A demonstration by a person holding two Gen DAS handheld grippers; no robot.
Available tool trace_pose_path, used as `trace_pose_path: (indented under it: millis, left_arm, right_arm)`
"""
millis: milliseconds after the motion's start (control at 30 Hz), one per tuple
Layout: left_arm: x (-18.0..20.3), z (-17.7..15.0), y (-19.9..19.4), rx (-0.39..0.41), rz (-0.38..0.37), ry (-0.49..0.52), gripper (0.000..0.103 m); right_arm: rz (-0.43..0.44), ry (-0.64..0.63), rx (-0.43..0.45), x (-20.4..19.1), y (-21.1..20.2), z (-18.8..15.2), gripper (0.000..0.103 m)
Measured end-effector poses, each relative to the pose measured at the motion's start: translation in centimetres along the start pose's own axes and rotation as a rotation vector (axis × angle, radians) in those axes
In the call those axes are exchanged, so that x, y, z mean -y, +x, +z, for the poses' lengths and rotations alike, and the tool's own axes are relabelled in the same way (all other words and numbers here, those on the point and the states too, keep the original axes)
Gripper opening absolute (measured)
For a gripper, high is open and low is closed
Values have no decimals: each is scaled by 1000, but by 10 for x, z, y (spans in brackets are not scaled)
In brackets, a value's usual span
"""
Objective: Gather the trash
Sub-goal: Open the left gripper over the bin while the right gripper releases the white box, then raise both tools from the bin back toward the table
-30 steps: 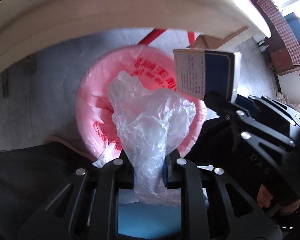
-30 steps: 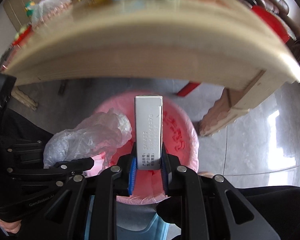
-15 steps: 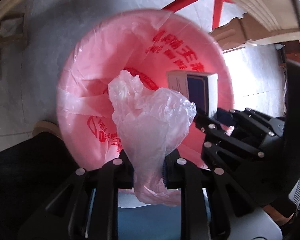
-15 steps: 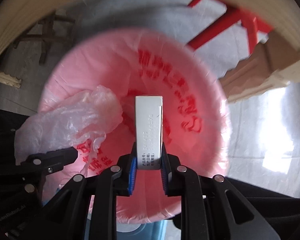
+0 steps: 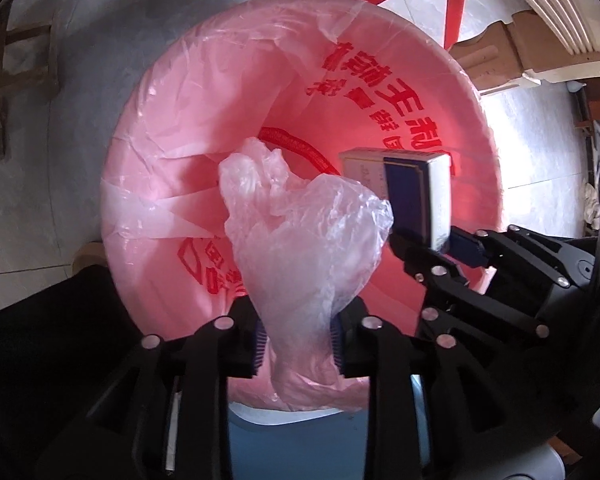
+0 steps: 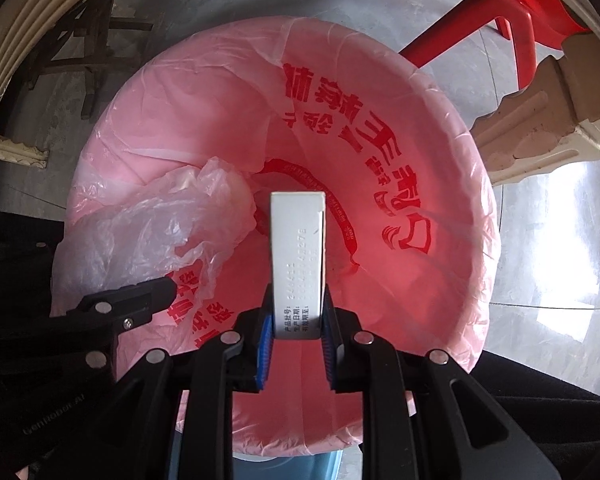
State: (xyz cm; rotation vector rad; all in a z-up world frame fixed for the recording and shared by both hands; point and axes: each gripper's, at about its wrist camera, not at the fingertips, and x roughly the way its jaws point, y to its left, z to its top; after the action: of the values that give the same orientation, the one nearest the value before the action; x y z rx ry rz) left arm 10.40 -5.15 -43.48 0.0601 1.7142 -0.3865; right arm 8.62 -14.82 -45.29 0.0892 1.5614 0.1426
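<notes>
While left gripper (image 5: 298, 344) opens, bag (image 5: 304, 240) sits between.

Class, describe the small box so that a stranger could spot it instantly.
Find the big bin lined with a pink bag printed in red. Above its opening, the right tool grips a narrow white box upright. Unlike the crumpled clear plastic bag beside it, it is stiff and straight-edged.

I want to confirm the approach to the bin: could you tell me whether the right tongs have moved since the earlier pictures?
Yes. The right tongs, shut on the small box, came down towards the pink-lined bin, which now fills the right wrist view.
</notes>
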Motion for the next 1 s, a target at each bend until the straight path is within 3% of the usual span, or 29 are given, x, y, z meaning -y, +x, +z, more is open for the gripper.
trace_pose_path:
  millis: [233, 400, 1000]
  left_arm:
    - [-4, 3, -5, 42, 37, -55, 44]
    - [-6, 5, -13, 57, 50, -66, 53]
    - [-14, 2, -15, 77, 34, -62, 58]
  right_arm:
    - [-15, 47, 19, 16, -9, -1, 41]
    - [-12, 77, 25, 25, -13, 1, 47]
    - [1, 93, 55, 31, -26, 0, 47]
